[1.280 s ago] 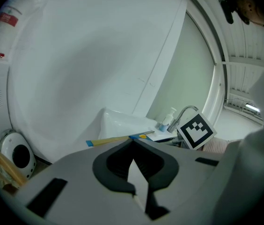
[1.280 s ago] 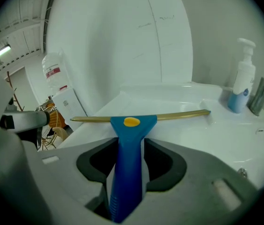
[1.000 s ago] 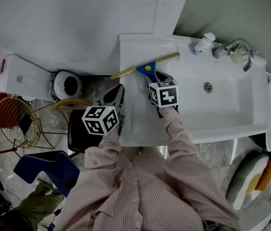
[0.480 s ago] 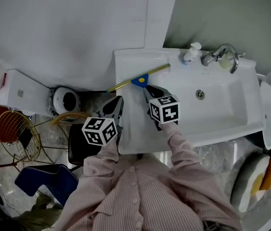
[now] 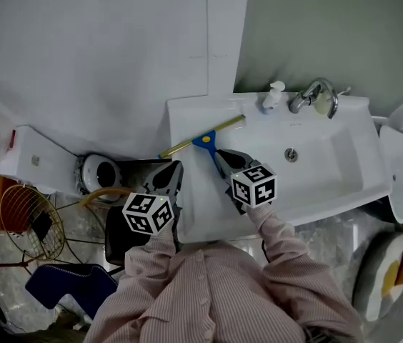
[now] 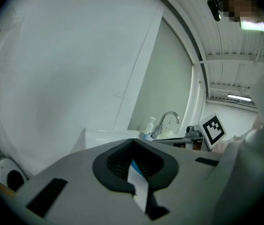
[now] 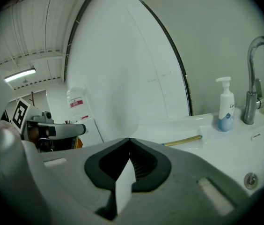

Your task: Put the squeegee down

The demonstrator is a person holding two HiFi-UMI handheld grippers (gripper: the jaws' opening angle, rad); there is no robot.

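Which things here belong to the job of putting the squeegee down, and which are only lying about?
Job:
- squeegee, lying on the sink
- right gripper, shut and empty beside it

Lying about:
- soap bottle
- tap
- wire basket
- left gripper, shut, idle

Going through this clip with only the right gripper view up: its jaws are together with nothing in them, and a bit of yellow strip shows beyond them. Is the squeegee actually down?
Observer: Yes. In the head view the squeegee lies flat on the left ledge of the sink, with its blue handle pointing back toward the right gripper.
Operator: I can't see the other gripper's jaws from here. Where is it, and is it holding anything?
Observer: The left gripper hangs just off the sink's left edge. Its own view shows the jaws together with nothing between them.
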